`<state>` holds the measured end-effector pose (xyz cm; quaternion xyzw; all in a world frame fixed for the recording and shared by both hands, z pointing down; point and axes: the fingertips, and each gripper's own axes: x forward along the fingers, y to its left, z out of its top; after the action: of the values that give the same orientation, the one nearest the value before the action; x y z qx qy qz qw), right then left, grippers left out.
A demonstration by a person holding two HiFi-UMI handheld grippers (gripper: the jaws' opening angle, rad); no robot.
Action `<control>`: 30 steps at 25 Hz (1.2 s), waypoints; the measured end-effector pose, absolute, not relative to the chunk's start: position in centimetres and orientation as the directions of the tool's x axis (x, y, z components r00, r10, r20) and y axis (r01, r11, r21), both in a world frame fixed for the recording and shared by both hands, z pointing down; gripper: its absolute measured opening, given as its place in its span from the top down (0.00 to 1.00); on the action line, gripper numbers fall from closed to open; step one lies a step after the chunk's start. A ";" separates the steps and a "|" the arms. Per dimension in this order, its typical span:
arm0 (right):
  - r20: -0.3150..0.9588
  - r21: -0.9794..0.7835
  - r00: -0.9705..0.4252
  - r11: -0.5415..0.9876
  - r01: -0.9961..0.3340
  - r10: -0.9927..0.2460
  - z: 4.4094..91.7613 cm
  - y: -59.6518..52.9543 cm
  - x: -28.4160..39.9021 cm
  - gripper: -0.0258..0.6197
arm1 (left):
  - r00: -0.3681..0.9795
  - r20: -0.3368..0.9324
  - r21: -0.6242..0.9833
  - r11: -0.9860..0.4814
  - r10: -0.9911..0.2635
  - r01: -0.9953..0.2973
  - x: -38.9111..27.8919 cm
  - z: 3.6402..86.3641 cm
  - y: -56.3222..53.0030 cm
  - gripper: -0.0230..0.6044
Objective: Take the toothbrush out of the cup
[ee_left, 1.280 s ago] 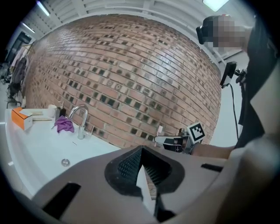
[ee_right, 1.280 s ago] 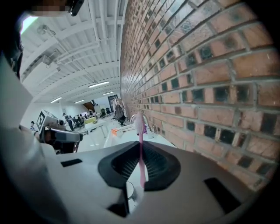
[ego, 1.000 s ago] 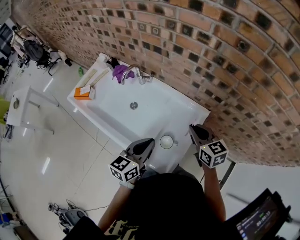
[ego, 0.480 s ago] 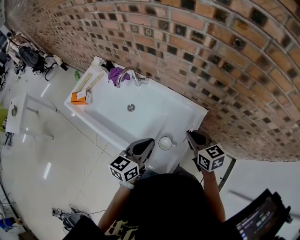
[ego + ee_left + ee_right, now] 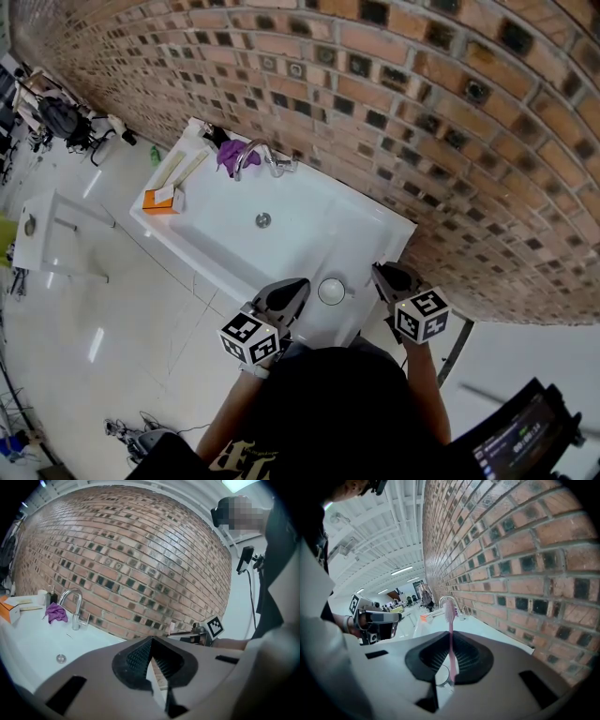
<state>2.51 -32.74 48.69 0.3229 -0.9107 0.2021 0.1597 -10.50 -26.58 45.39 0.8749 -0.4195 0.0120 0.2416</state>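
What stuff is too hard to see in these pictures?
- Head view: the toothbrush is too small to find by the right gripper.
- Right gripper view: the cup is mostly hidden behind the jaws.
- Head view: the print on the orange box is too small to read.

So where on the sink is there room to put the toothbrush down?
The white ledge between the cup and the brick wall is bare, and so is the basin around the drain. The far end is crowded: orange box, purple cloth and faucet.

Head view overlooks the sink (image 5: 309, 234); gripper views skim it.
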 end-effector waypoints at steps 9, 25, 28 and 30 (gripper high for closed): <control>0.430 -0.265 -0.747 0.719 -0.642 -0.508 48.8 -33.0 2.2 0.95 | 0.647 0.225 0.414 -0.530 -0.729 -0.740 -10.5 45.4 -26.9 0.97; 0.437 -0.273 -0.756 0.729 -0.628 -0.488 49.2 -33.2 1.7 0.95 | 0.637 0.231 0.408 -0.522 -0.735 -0.749 -10.8 45.3 -27.1 0.97; 0.441 -0.273 -0.753 0.726 -0.631 -0.488 49.3 -33.4 1.7 0.95 | 0.635 0.231 0.408 -0.519 -0.737 -0.751 -10.8 45.3 -27.2 0.97; 0.442 -0.275 -0.753 0.725 -0.631 -0.488 49.4 -33.6 1.7 0.95 | 0.633 0.231 0.408 -0.517 -0.739 -0.753 -10.9 45.3 -27.3 0.97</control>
<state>1.71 -33.58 49.36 0.3065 -0.9127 0.2085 0.1720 -10.91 -27.26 45.32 0.8707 -0.4282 0.0142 0.2414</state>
